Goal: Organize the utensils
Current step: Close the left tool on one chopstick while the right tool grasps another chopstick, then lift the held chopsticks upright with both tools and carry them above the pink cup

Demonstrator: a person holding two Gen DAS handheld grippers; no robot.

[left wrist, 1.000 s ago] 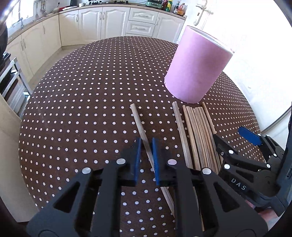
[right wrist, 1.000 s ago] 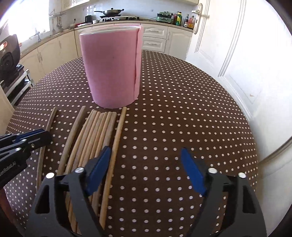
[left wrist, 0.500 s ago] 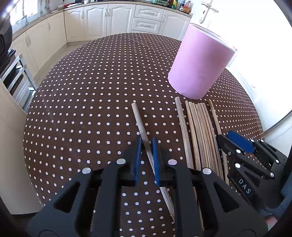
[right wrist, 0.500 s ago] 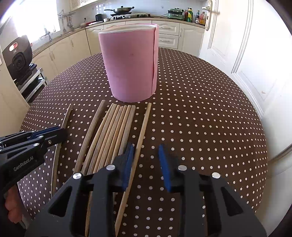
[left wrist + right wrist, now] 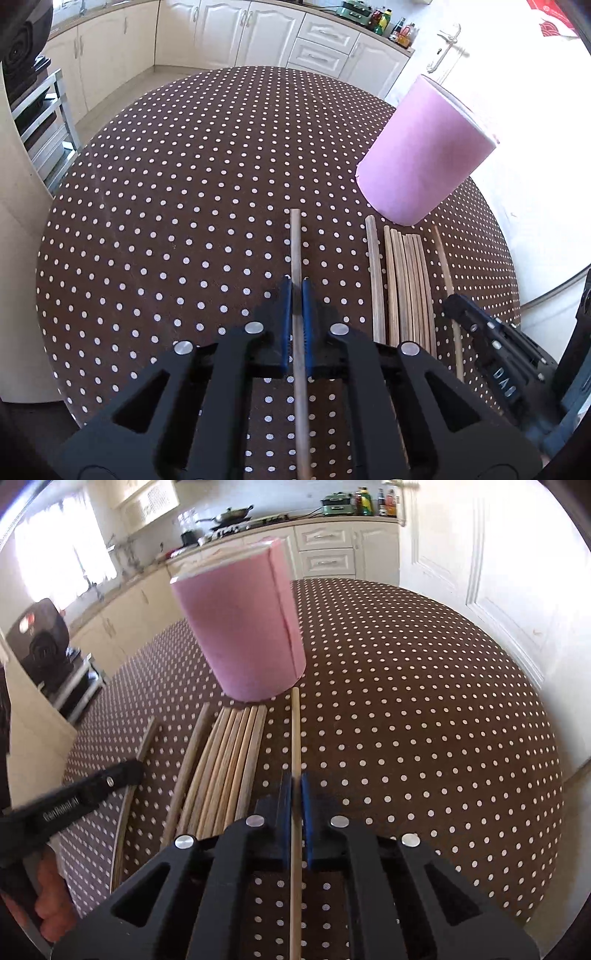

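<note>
My left gripper [image 5: 295, 286] has its jaws closing tight on a single wooden chopstick [image 5: 295, 240], which runs straight out between the blue pads over the dotted table. My right gripper [image 5: 295, 779] also has its jaws closing, with the pads pressed on the rightmost chopstick [image 5: 295, 731], whose far tip nears the pink cylinder holder [image 5: 243, 627]. Between the two held sticks, a bundle of several chopsticks [image 5: 229, 760] lies flat on the table. The holder [image 5: 421, 158] stands upright beyond the bundle [image 5: 406, 280].
The round table wears a brown cloth with white dots [image 5: 184, 206]. Its edge curves close on the right [image 5: 546, 775]. A hand [image 5: 51, 897] holds the left gripper's handle. Kitchen cabinets [image 5: 258, 33] and a metal rack [image 5: 40, 122] stand beyond the table.
The right gripper's jaws went from wide open to shut on the rightmost chopstick. The left gripper tightened on its chopstick, which now lines up straight with the fingers.
</note>
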